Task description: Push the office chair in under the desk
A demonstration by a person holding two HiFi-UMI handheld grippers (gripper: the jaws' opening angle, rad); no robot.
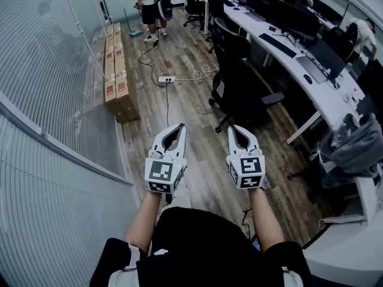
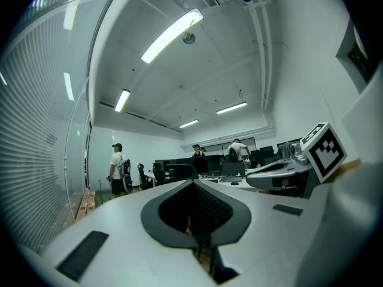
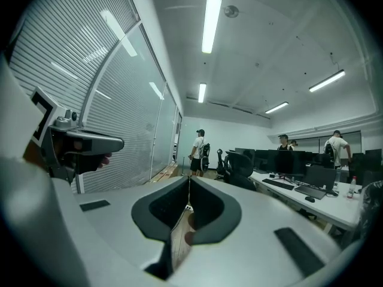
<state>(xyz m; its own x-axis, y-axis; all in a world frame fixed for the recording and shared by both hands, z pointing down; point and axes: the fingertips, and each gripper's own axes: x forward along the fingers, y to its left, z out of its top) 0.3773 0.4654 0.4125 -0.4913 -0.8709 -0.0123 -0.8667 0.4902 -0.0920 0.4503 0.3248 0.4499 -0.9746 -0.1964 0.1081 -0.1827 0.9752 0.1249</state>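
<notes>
A black office chair [image 1: 242,91] stands pulled out from the long white desk [image 1: 311,91], turned partly away from it. My two grippers hang side by side over the wooden floor, short of the chair and not touching it. The left gripper [image 1: 179,127] is shut with nothing between its jaws, and so is the right gripper [image 1: 235,129]. In the left gripper view the left gripper [image 2: 192,182] points down the room, with the chair's back [image 2: 179,170] just above the jaws. The right gripper view shows the right gripper [image 3: 189,178] aimed the same way, with the chair [image 3: 239,166] ahead to the right.
Cardboard boxes [image 1: 116,70] line the glass wall on the left. A power strip [image 1: 166,79] and its cables lie on the floor ahead. More black chairs [image 1: 218,17] and monitors [image 1: 326,55] follow the desk. A person [image 1: 149,5] stands far ahead. A grey jacket [image 1: 353,148] lies at right.
</notes>
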